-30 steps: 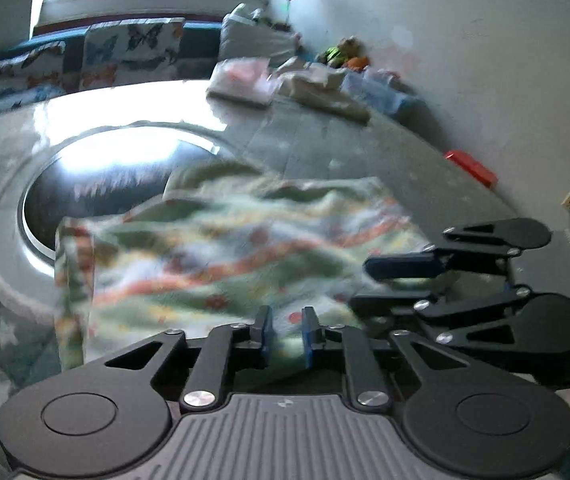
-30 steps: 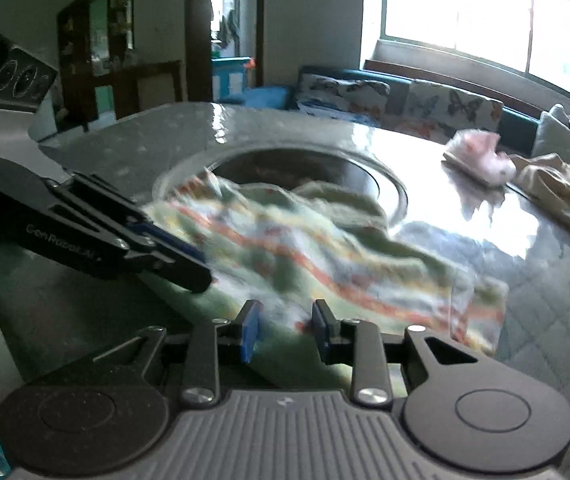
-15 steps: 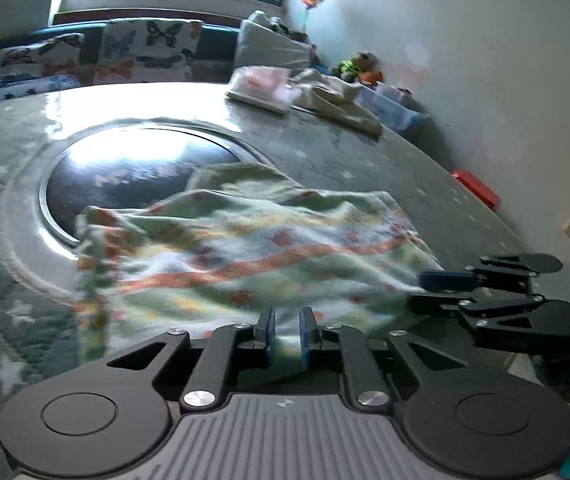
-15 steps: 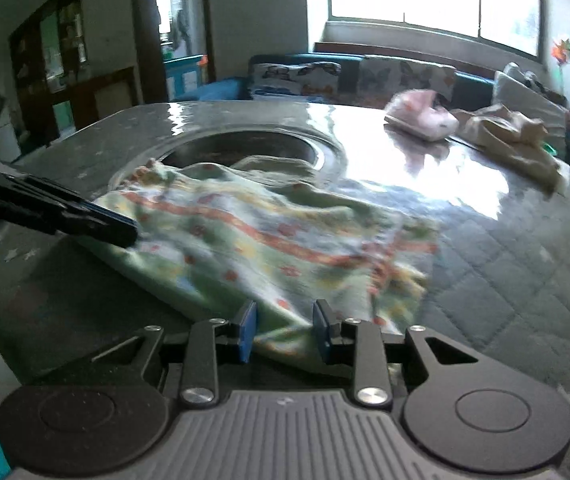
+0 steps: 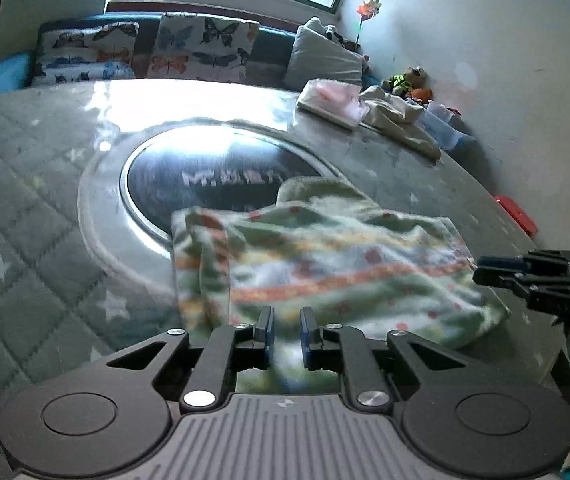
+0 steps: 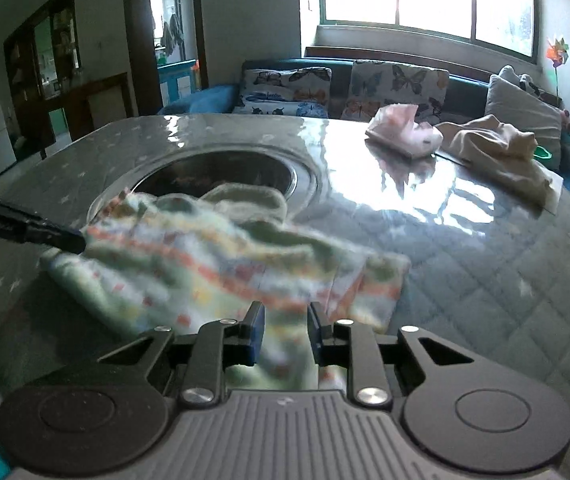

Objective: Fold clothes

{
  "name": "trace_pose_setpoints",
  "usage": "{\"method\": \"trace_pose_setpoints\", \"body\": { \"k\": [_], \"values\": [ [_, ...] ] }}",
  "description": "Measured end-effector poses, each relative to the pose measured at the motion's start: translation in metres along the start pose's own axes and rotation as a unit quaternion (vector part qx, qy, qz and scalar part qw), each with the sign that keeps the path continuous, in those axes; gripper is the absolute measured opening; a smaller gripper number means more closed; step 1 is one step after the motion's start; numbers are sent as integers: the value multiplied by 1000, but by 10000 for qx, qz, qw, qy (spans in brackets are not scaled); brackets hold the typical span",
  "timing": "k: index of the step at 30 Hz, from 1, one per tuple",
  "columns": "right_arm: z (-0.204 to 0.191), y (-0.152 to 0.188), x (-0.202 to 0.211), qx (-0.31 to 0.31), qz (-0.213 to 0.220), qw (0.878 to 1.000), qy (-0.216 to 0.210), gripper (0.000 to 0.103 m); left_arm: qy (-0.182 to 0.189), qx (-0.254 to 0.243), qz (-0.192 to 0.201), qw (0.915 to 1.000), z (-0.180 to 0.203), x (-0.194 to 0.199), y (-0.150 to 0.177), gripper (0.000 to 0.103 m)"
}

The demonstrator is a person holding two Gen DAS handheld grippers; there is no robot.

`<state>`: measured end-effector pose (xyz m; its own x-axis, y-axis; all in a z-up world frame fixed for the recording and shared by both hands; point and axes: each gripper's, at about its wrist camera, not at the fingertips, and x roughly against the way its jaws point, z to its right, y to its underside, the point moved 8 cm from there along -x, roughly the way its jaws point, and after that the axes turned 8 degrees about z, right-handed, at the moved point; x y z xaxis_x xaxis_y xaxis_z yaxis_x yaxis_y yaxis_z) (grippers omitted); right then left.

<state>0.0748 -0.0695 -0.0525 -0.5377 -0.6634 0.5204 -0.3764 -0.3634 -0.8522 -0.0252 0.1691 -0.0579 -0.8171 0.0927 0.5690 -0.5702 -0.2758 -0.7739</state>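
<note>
A green garment with orange and yellow stripes (image 5: 325,264) lies partly folded on the grey quilted table, over the edge of a round dark inset. My left gripper (image 5: 286,330) is shut on the garment's near edge. My right gripper (image 6: 284,330) is shut on the opposite edge of the same garment (image 6: 221,264), with cloth bunched between its fingers. Each gripper shows in the other's view: the right one at the far right (image 5: 533,276), the left one at the far left (image 6: 25,228).
A folded pink garment (image 6: 403,130) and a crumpled beige garment (image 6: 497,148) lie at the far side of the table (image 6: 485,280). The round dark inset (image 5: 213,184) has a shiny metal rim. A sofa with butterfly cushions (image 5: 201,48) stands behind.
The garment has been drawn into a narrower shape, with its left side folded over. The two grippers have moved further apart along its near edge.
</note>
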Motion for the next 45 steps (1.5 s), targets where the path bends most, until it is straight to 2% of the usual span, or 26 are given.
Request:
{"method": "trace_pose_setpoints", "body": {
  "k": [4, 8, 12, 15, 22, 25, 30, 32, 38, 42, 45],
  "values": [
    [8, -9, -28, -42, -40, 10000, 3, 24, -61, -112, 76, 9999, 1, -14, -18, 17],
    [21, -7, -53, -33, -209, 9997, 150, 25, -226, -33, -22, 9997, -11, -38, -27, 17],
    [35, -6, -55, -168, -234, 9991, 305, 25, -451, 91, -165, 9988, -32, -56, -25, 16],
    [35, -6, -55, -156, -233, 9991, 322, 26, -432, 220, -123, 9987, -38, -56, -29, 16],
    [32, -5, -58, -57, -226, 9993, 308, 35, -587, 163, -7, 9981, -44, -56, -33, 16],
    [18, -8, -53, 24, -161, 9997, 176, 40, -596, 83, 21, 9982, -38, -47, -35, 18],
    [-10, -13, -43, 175, -27, 9998, -99, 49, -246, -165, 176, 9994, -6, -23, -31, 23],
    [-21, -15, -38, 236, 27, 9995, -209, 55, -88, -276, 157, 9995, 11, -17, -24, 25],
    [-57, -17, -29, 502, 162, 9974, -492, 62, 141, -615, 52, 9980, 44, -11, 3, 25],
    [-78, 3, -33, 789, 22, 9952, -573, 67, 151, -688, -80, 9975, 50, -12, 21, 28],
    [-84, 12, -30, 896, 14, 9946, -531, 68, 56, -824, -11, 9966, 50, -9, 23, 31]
  ]
}}
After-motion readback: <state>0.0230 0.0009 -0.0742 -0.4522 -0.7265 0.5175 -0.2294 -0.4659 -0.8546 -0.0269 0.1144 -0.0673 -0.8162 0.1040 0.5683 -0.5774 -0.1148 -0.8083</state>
